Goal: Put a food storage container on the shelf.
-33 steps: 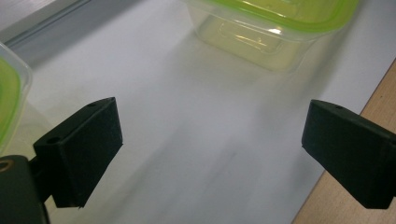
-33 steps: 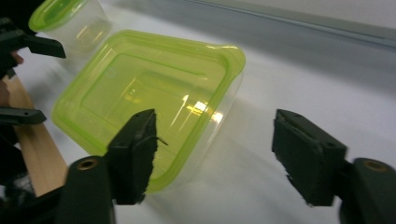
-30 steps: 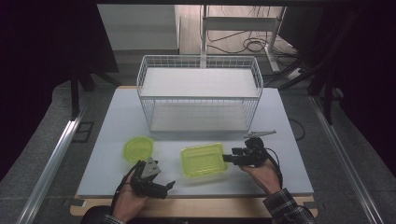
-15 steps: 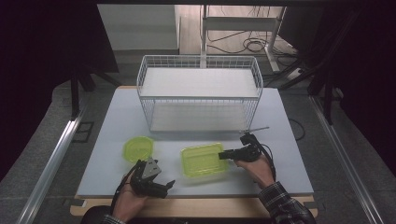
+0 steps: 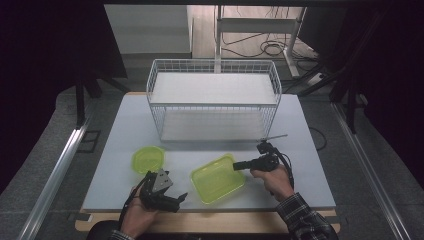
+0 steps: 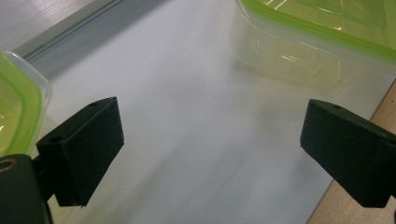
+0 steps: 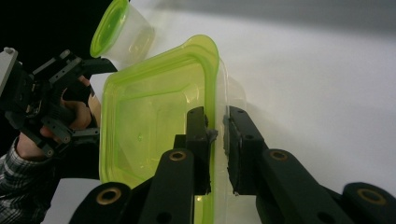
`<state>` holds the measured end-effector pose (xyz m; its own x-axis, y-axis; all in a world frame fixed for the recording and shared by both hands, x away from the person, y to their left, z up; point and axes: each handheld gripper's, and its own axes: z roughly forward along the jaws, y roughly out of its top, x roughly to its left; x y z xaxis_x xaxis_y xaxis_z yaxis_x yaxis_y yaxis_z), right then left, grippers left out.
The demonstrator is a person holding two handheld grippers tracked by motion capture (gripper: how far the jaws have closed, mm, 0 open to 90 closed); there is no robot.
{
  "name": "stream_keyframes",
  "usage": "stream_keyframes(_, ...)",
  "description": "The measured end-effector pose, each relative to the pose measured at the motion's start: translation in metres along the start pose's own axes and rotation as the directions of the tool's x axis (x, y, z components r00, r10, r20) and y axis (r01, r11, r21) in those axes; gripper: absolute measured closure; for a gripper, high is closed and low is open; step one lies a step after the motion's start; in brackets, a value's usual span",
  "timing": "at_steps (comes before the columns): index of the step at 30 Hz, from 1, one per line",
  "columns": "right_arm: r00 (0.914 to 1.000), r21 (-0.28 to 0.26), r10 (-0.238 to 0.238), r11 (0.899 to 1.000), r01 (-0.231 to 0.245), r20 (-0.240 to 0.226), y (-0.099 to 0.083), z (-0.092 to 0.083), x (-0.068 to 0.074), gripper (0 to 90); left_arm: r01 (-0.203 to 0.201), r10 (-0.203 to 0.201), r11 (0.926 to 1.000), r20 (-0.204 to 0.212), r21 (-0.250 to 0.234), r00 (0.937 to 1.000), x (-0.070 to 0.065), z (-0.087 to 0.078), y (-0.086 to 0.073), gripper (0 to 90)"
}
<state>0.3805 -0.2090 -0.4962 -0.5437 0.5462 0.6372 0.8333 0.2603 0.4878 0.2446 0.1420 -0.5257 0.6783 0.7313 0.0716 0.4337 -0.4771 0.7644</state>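
- Right gripper [image 7: 215, 128]: jaws have just been closing and now pinch the rim of the rectangular translucent container with the lime-green edge [image 5: 217, 177], one jaw inside the wall, one outside.
- Container sits on the white table [image 5: 310, 150], near its front edge, in front of the white wire basket [image 5: 212, 102].
- Left gripper [image 5: 170, 197]: jaws wide apart, holding nothing, low over the table between the rectangular container and the small round green-rimmed tub [image 5: 148, 159].
- Judgement: the grip is on a thin, flexible lip. Lift slowly and keep the container level, or the rim may slip.
- Left gripper could steady the near corner if it sags.
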Motion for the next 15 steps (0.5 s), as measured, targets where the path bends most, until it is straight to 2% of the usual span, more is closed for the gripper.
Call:
stream_keyframes(4,0.9999,-0.029,0.003,1.000,-0.003,-0.010,0.002,-0.008,0.002,80.1,0.012,-0.012,0.9999,-0.001,-0.002,0.9999,0.002,-0.001,0.000,5.8)
stream_keyframes(15,0.9985,-0.113,0.012,0.993,-0.018,-0.053,0.014,-0.031,0.008,80.1,0.008,-0.008,1.0000,-0.002,-0.005,1.0000,0.001,-0.001,0.000,5.5)
